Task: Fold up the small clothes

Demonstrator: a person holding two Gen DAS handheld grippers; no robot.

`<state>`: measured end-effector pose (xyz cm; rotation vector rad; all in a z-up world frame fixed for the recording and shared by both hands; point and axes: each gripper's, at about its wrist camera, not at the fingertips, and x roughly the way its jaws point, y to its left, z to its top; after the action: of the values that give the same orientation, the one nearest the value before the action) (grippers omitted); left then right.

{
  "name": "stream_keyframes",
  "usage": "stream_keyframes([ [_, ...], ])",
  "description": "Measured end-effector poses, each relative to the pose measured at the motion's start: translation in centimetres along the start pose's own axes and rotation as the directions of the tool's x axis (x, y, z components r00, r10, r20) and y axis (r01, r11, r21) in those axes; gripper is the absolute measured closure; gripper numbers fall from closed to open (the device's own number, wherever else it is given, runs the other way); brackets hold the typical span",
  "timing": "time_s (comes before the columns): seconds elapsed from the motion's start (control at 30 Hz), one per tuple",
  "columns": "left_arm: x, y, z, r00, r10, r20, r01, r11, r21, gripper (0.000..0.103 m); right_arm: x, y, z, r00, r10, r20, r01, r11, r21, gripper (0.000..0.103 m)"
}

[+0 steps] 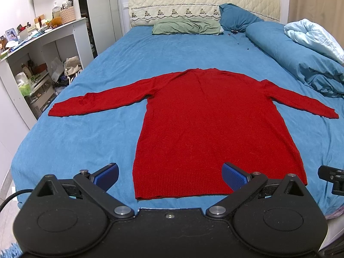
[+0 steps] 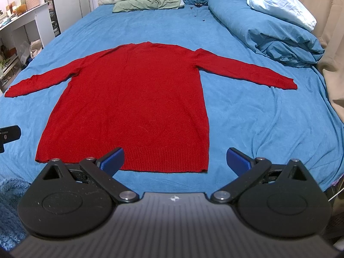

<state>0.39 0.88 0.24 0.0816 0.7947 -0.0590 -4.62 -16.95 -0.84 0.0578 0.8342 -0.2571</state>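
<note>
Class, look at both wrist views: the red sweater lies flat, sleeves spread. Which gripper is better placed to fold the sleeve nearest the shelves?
Left, probably. The left gripper is open over the red sweater hem's shelf-side corner, nearer that sleeve. The right gripper is open at the opposite corner.

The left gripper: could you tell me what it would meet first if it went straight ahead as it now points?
Probably the red sweater: the open left gripper frames its hem, though its height above the bed is unclear.
</note>
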Motion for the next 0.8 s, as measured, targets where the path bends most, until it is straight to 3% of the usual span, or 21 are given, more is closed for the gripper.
stream_keyframes([
  [0.17,-2.0,0.1,2.8,0.998,-0.027,0.056,0.026,1.000,0.014,0.000,-1.0,-0.4,0.9,1.000,-0.002,0.024,0.001,1.000,0.025,0.000],
  [0.4,-2.2,-2.1,13.7,0.978,-0.080,0.194,0.053,0.989,0.141,0.000,-0.8,-4.4,6.6,0.988,-0.079,0.130,0.061,0.989,0.134,0.000],
  [0.6,5.0,-5.6,22.4,0.965,-0.178,0.195,0.142,0.973,0.182,0.000,2.5,-10.1,12.8,0.972,-0.145,0.184,0.090,0.956,0.280,0.000],
  [0.8,15.9,-8.8,26.3,0.958,-0.262,0.119,0.239,0.955,0.177,0.000,9.4,-16.7,15.7,0.960,-0.184,0.213,0.068,0.886,0.459,0.000],
])
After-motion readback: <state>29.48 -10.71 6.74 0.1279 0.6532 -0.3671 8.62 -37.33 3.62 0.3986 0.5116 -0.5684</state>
